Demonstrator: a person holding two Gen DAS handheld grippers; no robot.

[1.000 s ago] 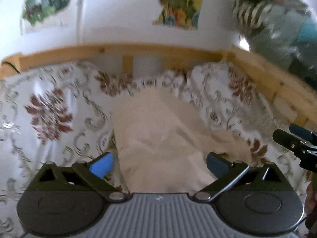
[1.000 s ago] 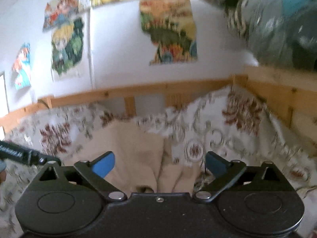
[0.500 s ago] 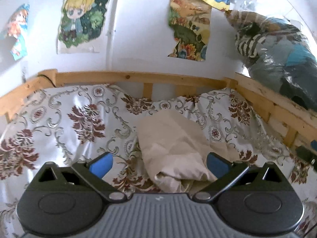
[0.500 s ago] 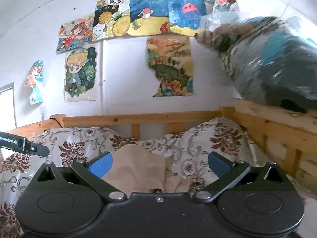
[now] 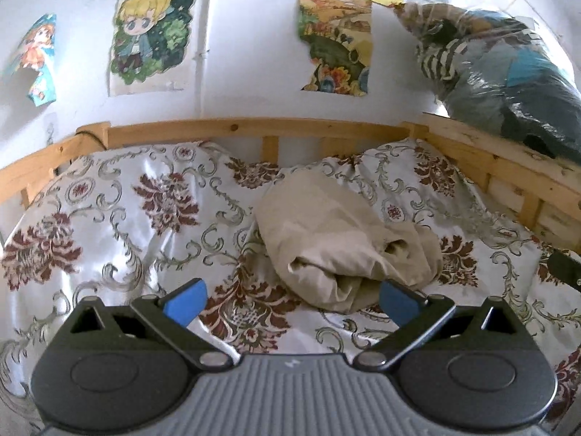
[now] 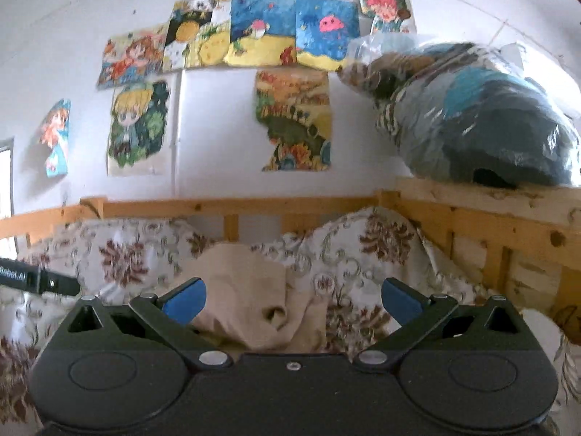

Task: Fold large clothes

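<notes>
A beige garment (image 5: 337,232) lies in a folded bundle on the floral bedspread (image 5: 145,218), right of the bed's middle. It also shows in the right wrist view (image 6: 250,290). My left gripper (image 5: 292,299) is open and empty, held above the bed, with the bundle's near edge just ahead between its fingers. My right gripper (image 6: 292,299) is open and empty, held back from the garment. Part of the right gripper shows at the right edge of the left wrist view (image 5: 564,269). Part of the left gripper shows at the left edge of the right wrist view (image 6: 36,279).
A wooden bed rail (image 5: 254,132) runs along the back and right side (image 6: 490,214). A plastic bag of clothes (image 5: 501,69) sits on the right rail. Posters (image 6: 290,29) hang on the white wall behind the bed.
Both grippers have pulled back and up from the beige garment, which now lies farther off. Both stayed open and empty. The view has widened to show the wall and posters.
</notes>
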